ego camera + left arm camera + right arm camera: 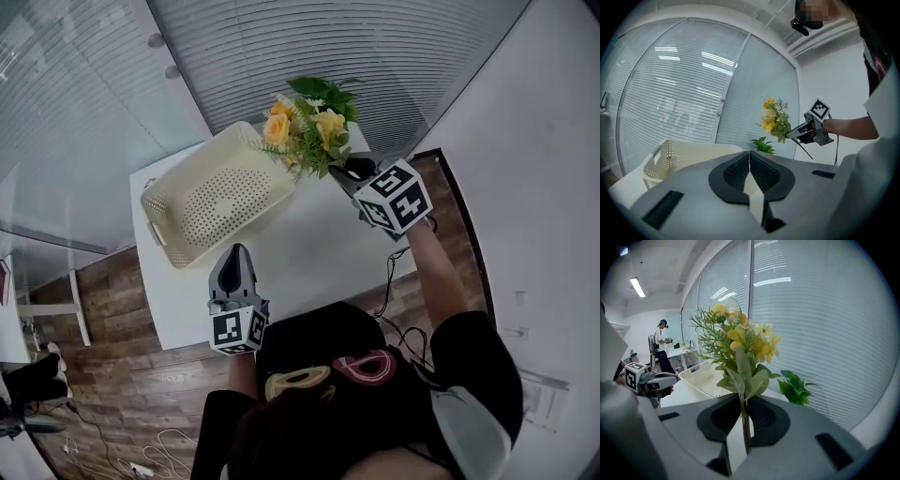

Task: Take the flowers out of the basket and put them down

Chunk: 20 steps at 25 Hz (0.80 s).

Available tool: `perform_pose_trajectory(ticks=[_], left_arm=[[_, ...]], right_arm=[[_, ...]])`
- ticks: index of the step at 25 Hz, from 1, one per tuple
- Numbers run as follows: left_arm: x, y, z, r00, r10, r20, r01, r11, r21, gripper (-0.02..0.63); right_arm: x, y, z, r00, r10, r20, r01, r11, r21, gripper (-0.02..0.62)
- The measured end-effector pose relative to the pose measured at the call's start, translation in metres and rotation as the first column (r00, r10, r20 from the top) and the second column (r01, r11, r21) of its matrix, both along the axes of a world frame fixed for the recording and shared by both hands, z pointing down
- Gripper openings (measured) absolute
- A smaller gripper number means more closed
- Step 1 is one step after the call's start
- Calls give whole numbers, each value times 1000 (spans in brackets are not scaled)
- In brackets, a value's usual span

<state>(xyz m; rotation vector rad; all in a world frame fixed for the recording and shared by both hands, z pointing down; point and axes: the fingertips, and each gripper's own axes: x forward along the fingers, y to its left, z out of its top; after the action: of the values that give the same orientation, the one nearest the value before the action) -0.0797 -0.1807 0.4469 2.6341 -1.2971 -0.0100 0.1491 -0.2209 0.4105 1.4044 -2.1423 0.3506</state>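
Note:
A bunch of yellow flowers with green leaves (305, 127) hangs above the table's far edge, just right of the cream perforated basket (217, 192). My right gripper (352, 169) is shut on its stems (743, 416); the blooms (740, 341) stand upright in front of its jaws. The basket on the white table (309, 253) holds nothing that I can see. My left gripper (236, 253) hovers over the table's near side, level, jaws pressed together (749, 161) with nothing between them. From there the bouquet (776, 121) shows above the basket (679, 154).
A separate green leafy sprig (794, 387) lies at the table's far edge by the blind-covered glass wall (281, 47). A white wall (534, 141) stands to the right. Wooden floor with cables (150, 450) lies below. A person (661, 345) stands far off by a desk.

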Motion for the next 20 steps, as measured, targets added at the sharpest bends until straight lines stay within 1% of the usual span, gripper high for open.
perform_pose_trajectory(ticks=[13,20], left_arm=[[30,2,3,998,59,10,-59,998,-5,18],[37,-2,7,997,74,29,-74,997,-13,18]], right_arm=[[43,26,38,995,96,-10,-96,991,-94,55],[59,32,66,988,151,-6,-150,976,-159,55]])
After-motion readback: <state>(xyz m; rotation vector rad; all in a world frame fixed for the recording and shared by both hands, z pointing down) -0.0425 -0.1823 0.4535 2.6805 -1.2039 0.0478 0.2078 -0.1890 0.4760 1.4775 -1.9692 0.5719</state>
